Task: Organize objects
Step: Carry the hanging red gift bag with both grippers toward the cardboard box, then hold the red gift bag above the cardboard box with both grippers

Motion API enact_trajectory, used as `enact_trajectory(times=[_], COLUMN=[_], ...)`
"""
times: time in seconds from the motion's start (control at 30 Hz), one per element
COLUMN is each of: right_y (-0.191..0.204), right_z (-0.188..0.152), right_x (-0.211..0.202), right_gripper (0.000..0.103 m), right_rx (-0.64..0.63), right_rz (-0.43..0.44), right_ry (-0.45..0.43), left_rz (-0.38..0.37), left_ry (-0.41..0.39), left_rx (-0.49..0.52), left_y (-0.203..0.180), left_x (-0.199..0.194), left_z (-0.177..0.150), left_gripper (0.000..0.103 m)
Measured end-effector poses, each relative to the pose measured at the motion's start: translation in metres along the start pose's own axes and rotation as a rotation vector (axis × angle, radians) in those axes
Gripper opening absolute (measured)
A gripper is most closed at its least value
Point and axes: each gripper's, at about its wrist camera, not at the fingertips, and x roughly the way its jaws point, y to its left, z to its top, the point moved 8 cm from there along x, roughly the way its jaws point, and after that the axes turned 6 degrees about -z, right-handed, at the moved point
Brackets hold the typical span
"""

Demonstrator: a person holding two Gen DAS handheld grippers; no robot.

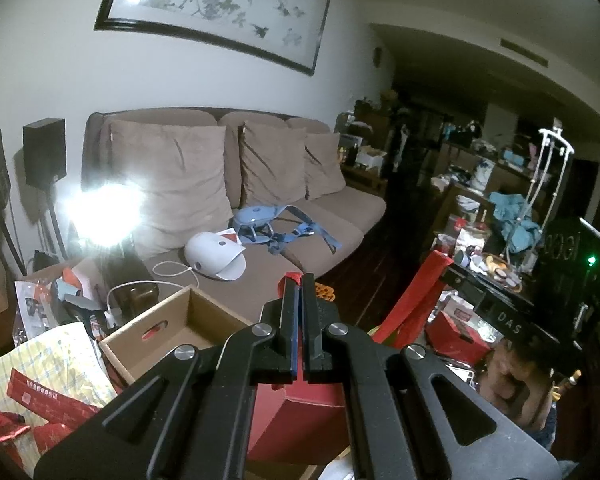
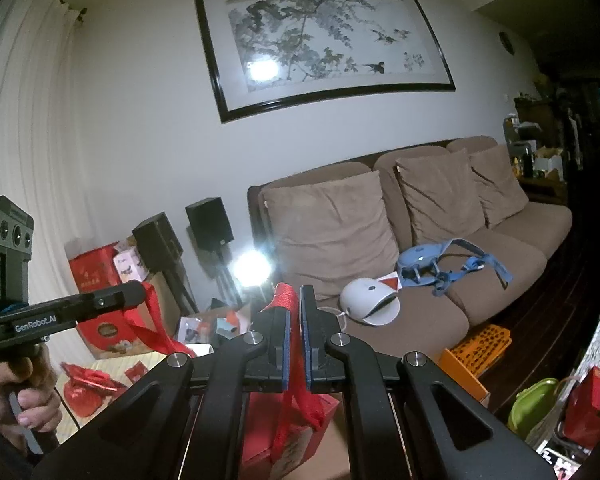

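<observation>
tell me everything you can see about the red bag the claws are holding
The red bag looks like a glossy paper gift bag with printed art on one side and two red ribbon handles. It hangs below both claws, in front of the sofa. The right claw is shut on one handle, which bunches above its tips. The left claw pinches the other handle. Its bottom is out of view.

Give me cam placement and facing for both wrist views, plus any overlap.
Left wrist: rides the left claw, shut on a red strap; faces the brown sofa and an open cardboard box; only that claw shows.
Right wrist: rides the right claw, shut on a red strap of a red bag; faces the sofa too; shows the left claw and hand.
Shared: sofa, white helmet, framed painting.
</observation>
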Motion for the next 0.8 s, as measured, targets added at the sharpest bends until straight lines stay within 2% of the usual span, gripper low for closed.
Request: enact_trajectory(times=[0.8], right_y=[0.004], right_z=[-0.008], right_x=[0.017], right_gripper=[0.004], right_rx=[-0.014], right_rz=[0.012], right_ry=[0.047], left_rz=[0.015], left_ry=[0.012], left_rx=[-0.016], left_y=[0.011], left_x=[0.010], left_z=[-0.005], left_gripper=[0.001])
